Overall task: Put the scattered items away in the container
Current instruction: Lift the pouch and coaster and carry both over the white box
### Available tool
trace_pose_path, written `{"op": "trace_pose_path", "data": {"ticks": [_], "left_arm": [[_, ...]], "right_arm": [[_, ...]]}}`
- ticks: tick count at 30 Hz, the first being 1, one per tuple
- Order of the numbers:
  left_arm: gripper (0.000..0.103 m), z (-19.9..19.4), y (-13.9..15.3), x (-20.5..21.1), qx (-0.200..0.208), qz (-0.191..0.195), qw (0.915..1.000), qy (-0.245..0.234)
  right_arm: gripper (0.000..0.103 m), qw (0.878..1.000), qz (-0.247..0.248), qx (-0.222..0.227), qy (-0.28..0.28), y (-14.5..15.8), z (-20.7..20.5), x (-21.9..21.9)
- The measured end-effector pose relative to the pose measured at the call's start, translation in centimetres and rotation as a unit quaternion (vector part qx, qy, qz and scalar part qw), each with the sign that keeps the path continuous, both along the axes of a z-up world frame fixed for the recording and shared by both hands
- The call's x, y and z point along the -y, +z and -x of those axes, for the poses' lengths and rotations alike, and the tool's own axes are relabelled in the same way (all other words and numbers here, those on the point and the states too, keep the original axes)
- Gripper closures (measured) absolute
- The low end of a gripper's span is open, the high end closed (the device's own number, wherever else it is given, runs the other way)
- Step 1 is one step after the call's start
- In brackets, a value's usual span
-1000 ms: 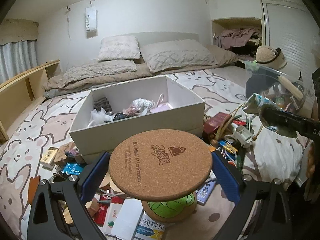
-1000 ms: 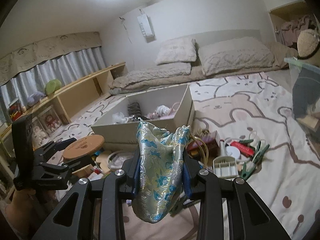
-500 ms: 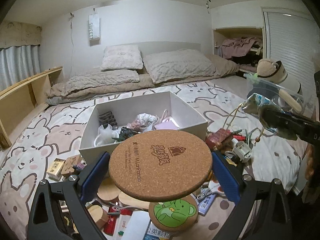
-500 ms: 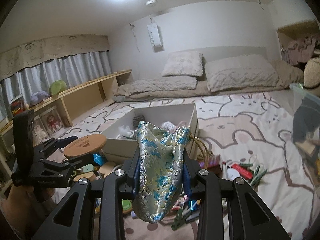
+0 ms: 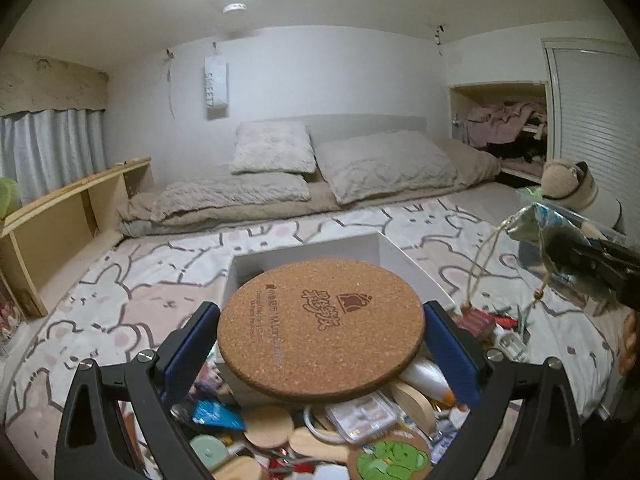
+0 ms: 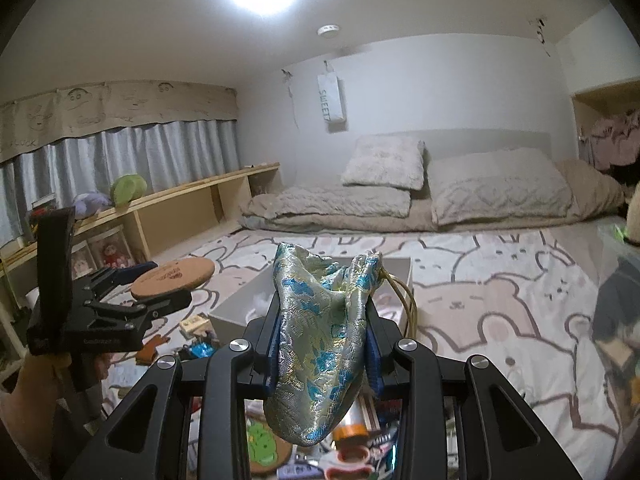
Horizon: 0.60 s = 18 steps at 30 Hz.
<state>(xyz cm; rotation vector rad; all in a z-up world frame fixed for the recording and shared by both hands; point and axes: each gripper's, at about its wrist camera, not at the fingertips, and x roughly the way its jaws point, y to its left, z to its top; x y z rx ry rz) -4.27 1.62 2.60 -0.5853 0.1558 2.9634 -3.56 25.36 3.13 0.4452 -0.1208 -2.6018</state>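
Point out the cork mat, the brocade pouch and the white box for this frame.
cork mat (image 5: 320, 326): left wrist view, on its printed top face.
brocade pouch (image 6: 320, 332): right wrist view, on the cloth between the pads.
white box (image 5: 404, 258): left wrist view, on its right wall.

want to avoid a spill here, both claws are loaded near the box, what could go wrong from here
1. The cork mat is pinched only at its edges by the left claw, lying flat; a tilt could let it slip onto the clutter below.
2. The pouch hangs limp from the right claw, and its cord dangles loose; it might snag the box rim.
3. Both claws are close together, so they may bump over the box.
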Motion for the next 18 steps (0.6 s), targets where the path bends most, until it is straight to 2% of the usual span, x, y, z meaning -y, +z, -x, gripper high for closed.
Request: {"op": "trace_pose_path", "data": {"ticks": [1, 3, 4, 8, 11, 18], "left_arm": [[0.003, 0.2, 0.3, 0.2, -0.003, 0.0, 1.0, 0.002], [0.003, 0.7, 0.8, 0.7, -0.008, 0.0, 1.0, 0.004], [0.003, 1.0, 1.0, 0.9, -0.01, 0.0, 0.9999, 0.005], [0.003, 1.9, 1.3, 1.6, -0.015, -0.001, 0.9998, 0.008], [0.003, 2.7, 1.3, 2.0, -0.017, -0.002, 0.9998, 0.011], [0.003, 5.1, 1.3, 3.0, -0.013, -0.022, 0.9996, 0.015]], "right_arm": [[0.068, 1.0, 0.0, -0.002, 0.001, 0.2, 0.2, 0.1], [0.078, 1.0, -0.002, -0.006, 0.003, 0.6, 0.7, 0.5], [0.08, 1.0, -0.004, -0.009, 0.002, 0.8, 1.0, 0.8], [0.081, 1.0, -0.003, -0.012, 0.01, 1.3, 2.2, 1.6], [0.086, 1.0, -0.011, -0.017, 0.016, 1.6, 3.0, 2.4], [0.089, 0.999, -0.022, -0.011, 0.022, 1.9, 5.6, 3.9]]}}
